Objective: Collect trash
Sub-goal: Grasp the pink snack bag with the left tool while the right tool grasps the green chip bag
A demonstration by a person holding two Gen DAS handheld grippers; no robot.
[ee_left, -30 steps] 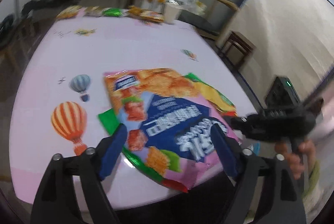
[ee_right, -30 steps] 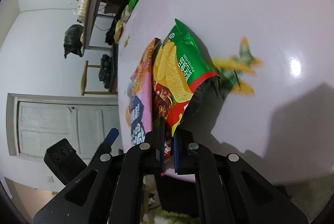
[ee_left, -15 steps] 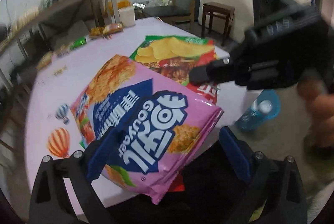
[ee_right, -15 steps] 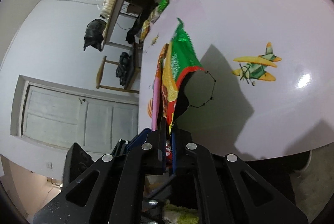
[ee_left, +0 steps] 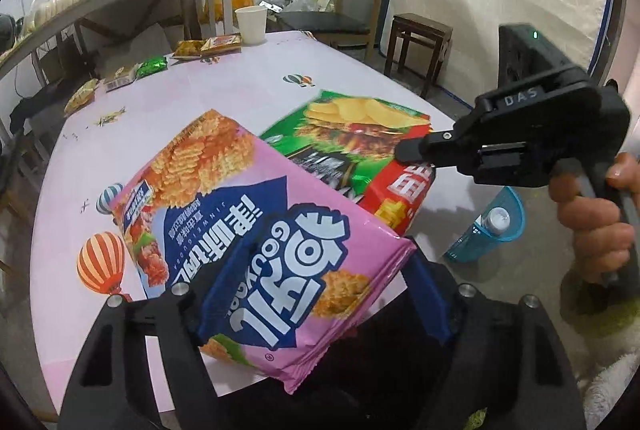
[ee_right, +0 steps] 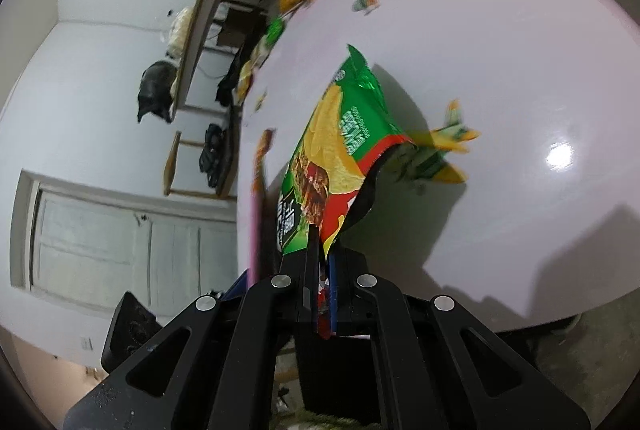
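A pink snack bag (ee_left: 248, 230) sits between the blue fingers of my left gripper (ee_left: 320, 294), lifted at the near edge of the pink table (ee_left: 240, 85); the fingers press its sides. My right gripper (ee_right: 323, 262) is shut on the corner of a green and red chip bag (ee_right: 332, 157) and holds it above the table. In the left wrist view the right gripper (ee_left: 404, 151) pinches the chip bag (ee_left: 360, 133) just right of the pink bag. The pink bag's edge (ee_right: 258, 197) shows in the right wrist view.
A blue bin (ee_left: 488, 230) holding a plastic bottle stands on the floor to the right of the table. Several small wrappers (ee_left: 188, 49) and a paper cup (ee_left: 251, 25) sit at the table's far edge. Chairs and a stool (ee_left: 420, 41) stand beyond.
My left gripper has closed in on the pink bag and lifted it off the table. My right gripper has lifted the chip bag and tilted it.
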